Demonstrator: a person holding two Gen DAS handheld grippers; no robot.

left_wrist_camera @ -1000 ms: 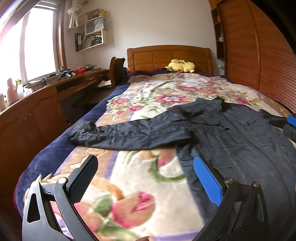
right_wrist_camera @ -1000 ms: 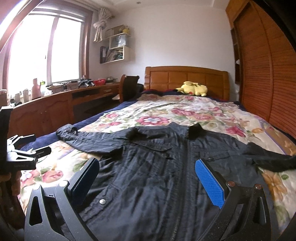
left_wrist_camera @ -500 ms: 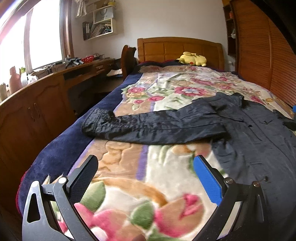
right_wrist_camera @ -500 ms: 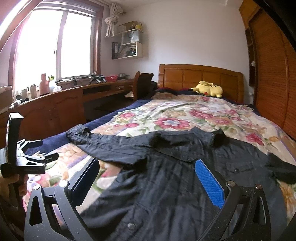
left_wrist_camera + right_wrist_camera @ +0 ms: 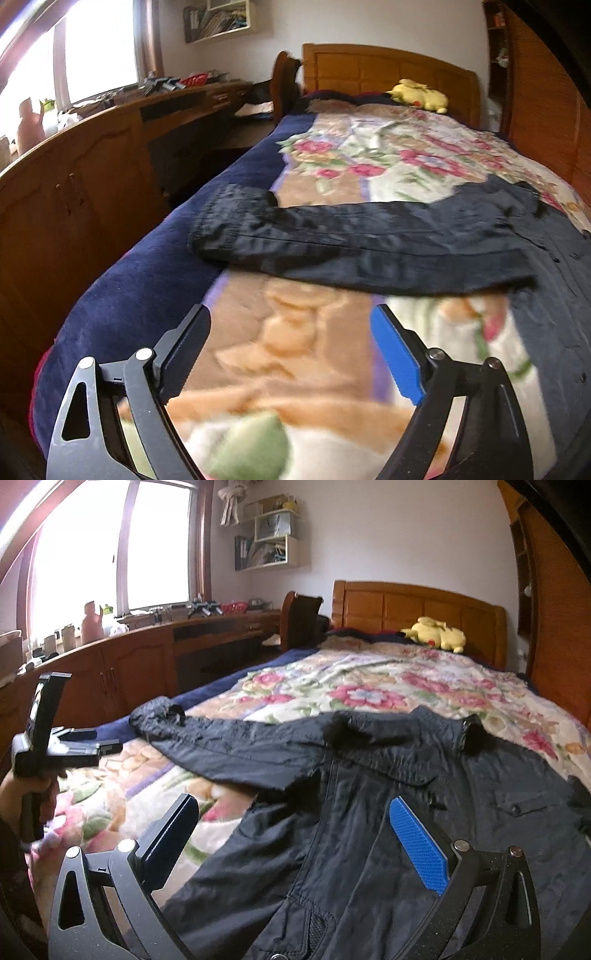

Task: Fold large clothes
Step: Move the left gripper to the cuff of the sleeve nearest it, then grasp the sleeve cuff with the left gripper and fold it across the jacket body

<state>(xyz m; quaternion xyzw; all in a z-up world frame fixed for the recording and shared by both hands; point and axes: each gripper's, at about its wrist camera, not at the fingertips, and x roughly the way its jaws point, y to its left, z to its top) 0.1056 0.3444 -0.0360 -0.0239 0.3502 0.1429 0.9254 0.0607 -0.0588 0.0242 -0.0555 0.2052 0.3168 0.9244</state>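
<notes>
My left tool [image 5: 290,343] hangs over the floral plush blanket [image 5: 295,332], jaws apart but closing, nothing between them. My right tool [image 5: 295,825] hovers above the front of the dark navy crinkled jacket [image 5: 388,786], jaws apart, empty. The jacket lies flat, face up, across the wooden-framed bed [image 5: 417,605], collar toward the far headboard. Its left sleeve [image 5: 314,232] stretches straight out to the left, cuff on the blanket's dark blue border [image 5: 155,266], near but not touching the left tool. No fold is visible yet. Judgement: task barely begun; the sleeve fold looks first, then the other sleeve and body.
</notes>
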